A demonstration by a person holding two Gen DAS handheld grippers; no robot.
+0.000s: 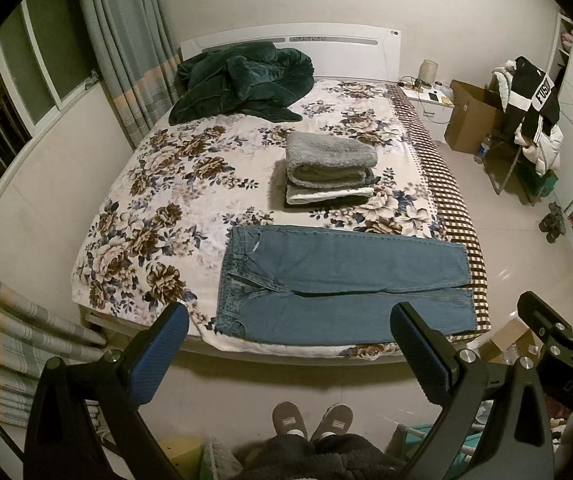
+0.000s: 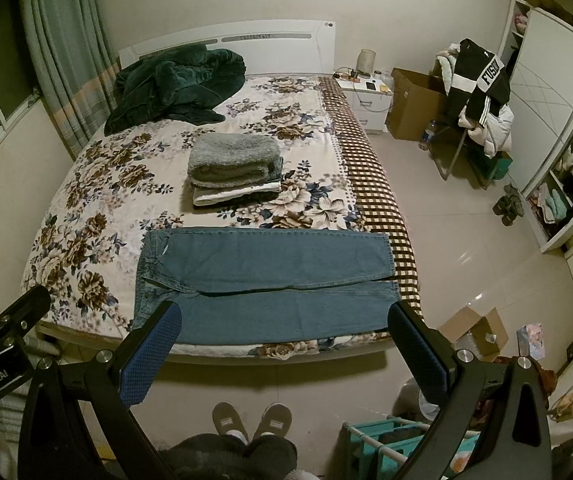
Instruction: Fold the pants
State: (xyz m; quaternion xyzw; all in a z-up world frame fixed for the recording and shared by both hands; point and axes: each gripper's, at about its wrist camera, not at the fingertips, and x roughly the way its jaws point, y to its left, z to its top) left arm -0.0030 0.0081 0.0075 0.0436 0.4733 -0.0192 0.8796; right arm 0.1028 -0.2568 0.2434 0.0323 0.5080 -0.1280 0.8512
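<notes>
Blue jeans (image 1: pixel 346 284) lie flat across the foot of the bed, waist to the left, legs running right, one leg beside the other; they also show in the right wrist view (image 2: pixel 270 280). My left gripper (image 1: pixel 290 316) is open and empty, held back from the bed's near edge, above the floor. My right gripper (image 2: pixel 284 314) is open and empty, also short of the bed, in front of the jeans. Part of the right gripper's body shows at the right edge of the left wrist view (image 1: pixel 558 332).
A stack of folded clothes (image 1: pixel 330 168) sits mid-bed behind the jeans. A dark green blanket (image 1: pixel 242 80) is heaped at the headboard. The floral bedspread (image 1: pixel 158 184) is bare on the left. A chair with clothes (image 1: pixel 526 120), cardboard boxes (image 2: pixel 474 332) and a teal rack (image 2: pixel 390 440) stand on the floor at right.
</notes>
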